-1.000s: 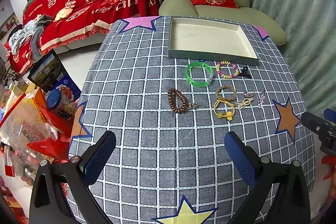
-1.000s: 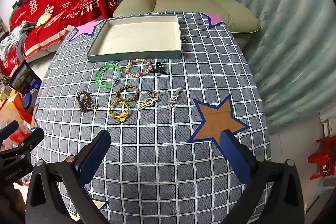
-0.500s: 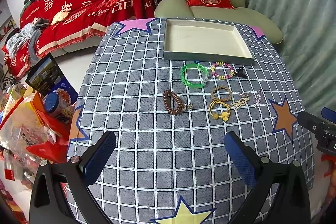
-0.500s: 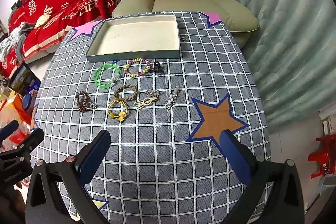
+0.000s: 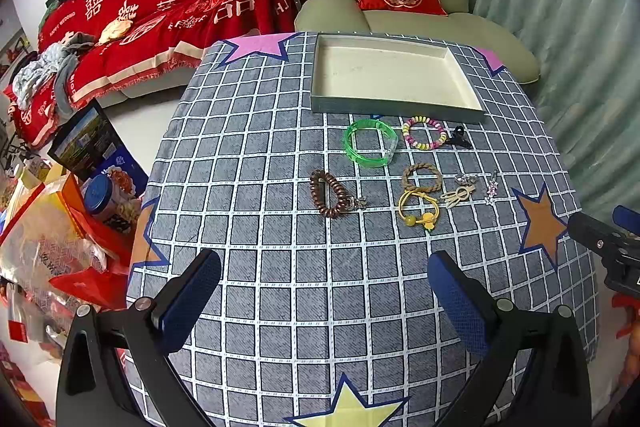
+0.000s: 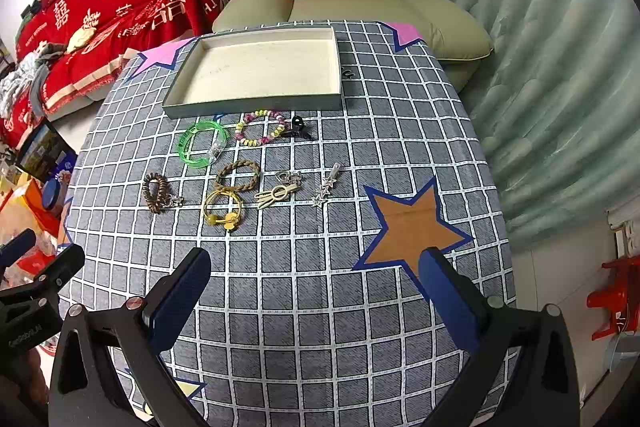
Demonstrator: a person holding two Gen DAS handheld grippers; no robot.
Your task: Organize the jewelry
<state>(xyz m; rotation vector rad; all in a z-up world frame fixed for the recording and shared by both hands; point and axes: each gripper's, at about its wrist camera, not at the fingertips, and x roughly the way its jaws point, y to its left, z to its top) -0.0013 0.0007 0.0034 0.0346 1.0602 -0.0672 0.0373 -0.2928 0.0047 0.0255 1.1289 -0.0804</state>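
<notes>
— What do you have, biggest first?

— The surface (image 5: 280,267) under a grid cloth, then the tray (image 5: 390,77) at my 12 o'clock, with nothing in it. Both my tongs hang above the near edge: left tongs (image 5: 324,301) spread wide, right tongs (image 6: 316,299) spread wide, gripping nothing.

— And the jewelry?

— All on the cloth just short of the tray. Green bangle (image 5: 370,143) at 12, bead bracelet (image 5: 425,133) at 1 beside it, brown coil (image 5: 330,193) nearer me, yellow tie (image 5: 418,213) touching the braided ring (image 5: 422,177), star pin (image 6: 326,191) smallest.
</notes>
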